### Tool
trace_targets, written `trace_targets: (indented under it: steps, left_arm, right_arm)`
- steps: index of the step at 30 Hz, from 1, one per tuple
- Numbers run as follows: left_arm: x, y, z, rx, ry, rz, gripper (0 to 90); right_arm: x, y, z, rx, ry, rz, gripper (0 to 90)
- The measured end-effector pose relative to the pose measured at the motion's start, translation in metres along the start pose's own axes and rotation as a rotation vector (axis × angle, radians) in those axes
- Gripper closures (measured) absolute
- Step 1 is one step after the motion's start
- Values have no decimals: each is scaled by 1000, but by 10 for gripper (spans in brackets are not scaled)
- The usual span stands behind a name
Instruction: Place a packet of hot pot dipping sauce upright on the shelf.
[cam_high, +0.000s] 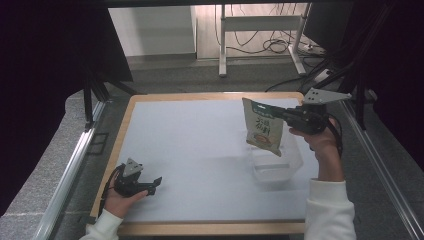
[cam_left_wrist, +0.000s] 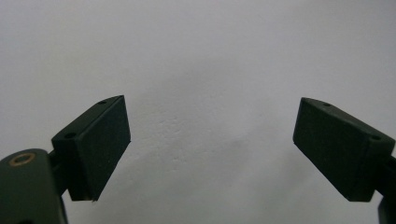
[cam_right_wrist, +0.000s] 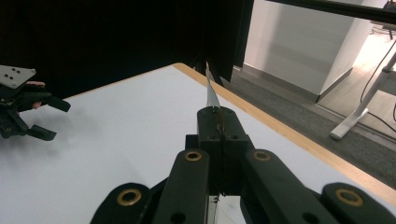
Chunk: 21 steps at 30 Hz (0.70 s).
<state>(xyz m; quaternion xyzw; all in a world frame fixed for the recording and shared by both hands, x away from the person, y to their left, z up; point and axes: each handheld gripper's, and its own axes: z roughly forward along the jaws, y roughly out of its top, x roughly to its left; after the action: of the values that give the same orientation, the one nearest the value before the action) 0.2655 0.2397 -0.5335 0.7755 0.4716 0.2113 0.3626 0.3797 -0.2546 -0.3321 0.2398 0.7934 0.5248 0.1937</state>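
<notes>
Right gripper (cam_high: 278, 114) clamped on upper edge of snack pouch (cam_high: 263, 127); pouch hanging below the jaws, lifted off table (cam_high: 200, 135), directly above clear plastic container (cam_high: 276, 163). In right gripper view, pouch edge (cam_right_wrist: 211, 91) pinched between closed jaws. Left gripper (cam_high: 156, 183) released, jaws wide apart, nothing between, resting low on table near front edge.

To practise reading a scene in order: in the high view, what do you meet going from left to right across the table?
Left hand-held gripper → snack pouch → clear plastic container → right hand-held gripper, pinching the pouch's top edge.
</notes>
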Motion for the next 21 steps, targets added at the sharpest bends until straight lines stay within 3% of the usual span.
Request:
trace_targets:
  steps: [9, 21]
  left_arm:
    - [0, 0, 0, 1, -1, 1, 108]
    - [0, 0, -1, 0, 0, 4, 109]
  right_arm:
    - [-11, -6, -3, 1, -9, 15, 893]
    - [-25, -16, 10, 15, -32, 20, 893]
